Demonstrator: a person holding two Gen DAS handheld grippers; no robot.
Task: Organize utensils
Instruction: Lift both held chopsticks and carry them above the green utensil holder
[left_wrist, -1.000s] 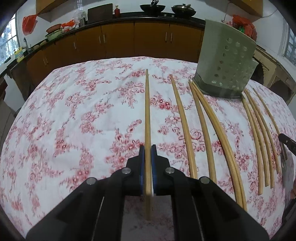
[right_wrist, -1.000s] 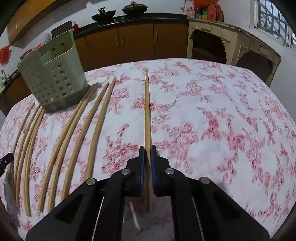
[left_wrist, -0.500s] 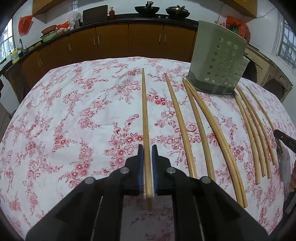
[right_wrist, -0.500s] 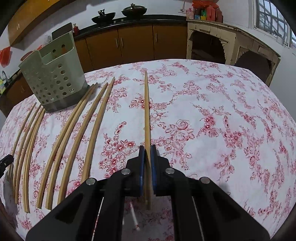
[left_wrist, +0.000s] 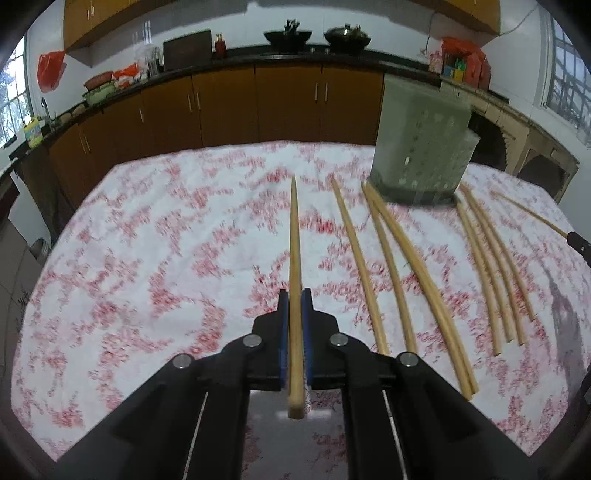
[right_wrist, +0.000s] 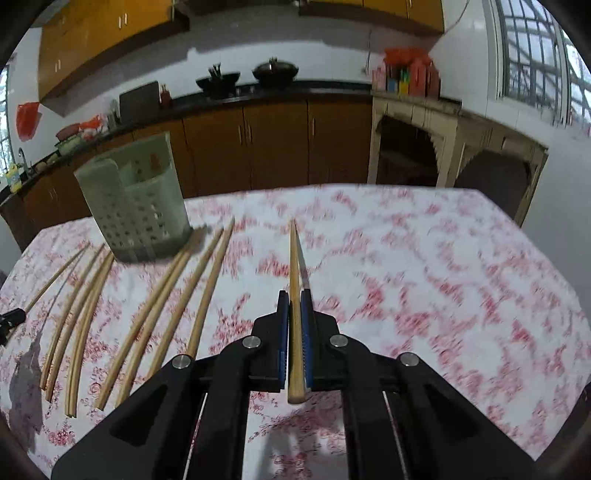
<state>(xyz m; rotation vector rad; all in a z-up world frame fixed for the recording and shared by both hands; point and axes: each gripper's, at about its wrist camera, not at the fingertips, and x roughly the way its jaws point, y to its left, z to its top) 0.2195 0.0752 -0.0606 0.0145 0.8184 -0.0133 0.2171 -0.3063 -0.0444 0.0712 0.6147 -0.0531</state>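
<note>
Left wrist view: my left gripper (left_wrist: 294, 325) has its jaws closed on a wooden chopstick (left_wrist: 294, 258), the blue pads pressing its sides, the thin end pointing away over the desk (left_wrist: 147, 258). The desk wears a white cloth printed with red flowers, blurred here. To the right of my held stick, loose chopsticks (left_wrist: 391, 266) lie in a rough row on the cloth, running away from me; a further group of them (left_wrist: 491, 266) lies beyond. Between the far ends of those two groups stands the grey-green perforated utensil holder (left_wrist: 421, 147), upright near the far edge. At the far right edge a dark tip of my other gripper shows, with a thin stick reaching out from it.

In the right wrist view, my right gripper (right_wrist: 294, 325) is likewise clamped shut on a second chopstick (right_wrist: 294, 277), tip pointing ahead. The holder (right_wrist: 136, 206) stands to the left, with the loose sticks (right_wrist: 177, 295) fanned on the cloth on either side of it. The cloth to the right of my stick carries nothing but its pattern.

Around the desk is a kitchen: brown cabinets (left_wrist: 221, 107) under a dark counter along the far wall, two dark woks (left_wrist: 317, 35) on the stove, a red plastic bag (left_wrist: 50, 70) hanging at left, upper cabinets (right_wrist: 99, 40), a pale arched stand (right_wrist: 417, 125) with boxes on it, and barred windows (right_wrist: 535, 55) at the right.
</note>
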